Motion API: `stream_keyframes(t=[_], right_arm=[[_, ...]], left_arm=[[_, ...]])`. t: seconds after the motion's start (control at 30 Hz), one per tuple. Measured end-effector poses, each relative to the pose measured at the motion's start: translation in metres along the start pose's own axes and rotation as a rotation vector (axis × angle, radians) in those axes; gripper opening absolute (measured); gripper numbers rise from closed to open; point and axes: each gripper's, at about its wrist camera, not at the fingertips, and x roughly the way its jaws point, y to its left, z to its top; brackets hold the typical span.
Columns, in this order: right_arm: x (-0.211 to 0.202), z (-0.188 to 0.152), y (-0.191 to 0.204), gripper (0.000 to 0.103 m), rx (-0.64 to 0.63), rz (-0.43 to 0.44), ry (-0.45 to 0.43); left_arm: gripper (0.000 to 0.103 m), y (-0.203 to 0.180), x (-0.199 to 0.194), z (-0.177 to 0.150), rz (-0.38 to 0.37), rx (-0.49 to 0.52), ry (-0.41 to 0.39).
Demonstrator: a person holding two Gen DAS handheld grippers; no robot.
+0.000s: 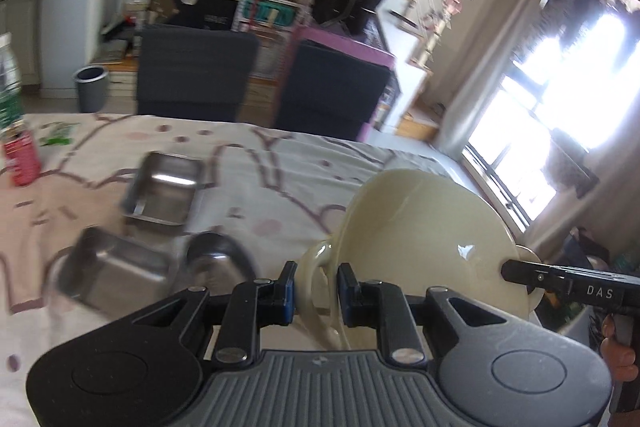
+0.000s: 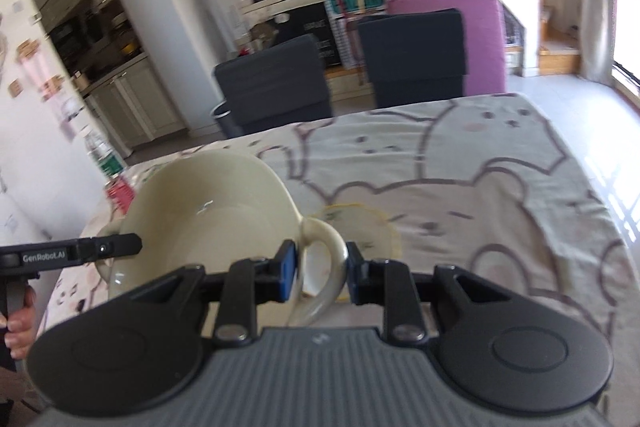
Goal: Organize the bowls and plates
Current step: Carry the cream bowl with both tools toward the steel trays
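Both grippers' fingers point(image 1: 286, 287) clamp the cream bowl point(image 1: 424, 227) handles ("GenRobot.AI", "DAS" printed).

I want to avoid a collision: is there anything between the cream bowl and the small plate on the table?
Nothing visible. The cream bowl, gripped by both handles, hangs beside the small plate; only bare tablecloth lies around that plate.

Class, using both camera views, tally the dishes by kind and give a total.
cream bowl with handles: 1
rectangular steel trays: 2
round steel dish: 1
small yellow-rimmed plate: 1
Total: 5
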Motion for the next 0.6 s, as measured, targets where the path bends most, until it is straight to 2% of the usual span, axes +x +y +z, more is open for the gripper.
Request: stream_keyframes(t=[0.2, 0.4, 0.6], right_arm=[[0.023, -0.003, 0.049, 0.031, -0.068, 0.05, 0.037], [0.052, -0.012, 0.071, 0.031, -0.1, 0.101, 0.067], [0.07, -0.02, 0.085, 0.031, -0.09, 0.124, 0.14]], left_arm=[[0.022, 0.049, -0.028, -0.015, 0.059, -0.061, -0.029], [0.022, 0.085, -0.035, -0.036, 0.094, -0.106, -0.031], [0.021, 0.109, -0.031, -0.046, 0.111, -0.16, -0.005]])
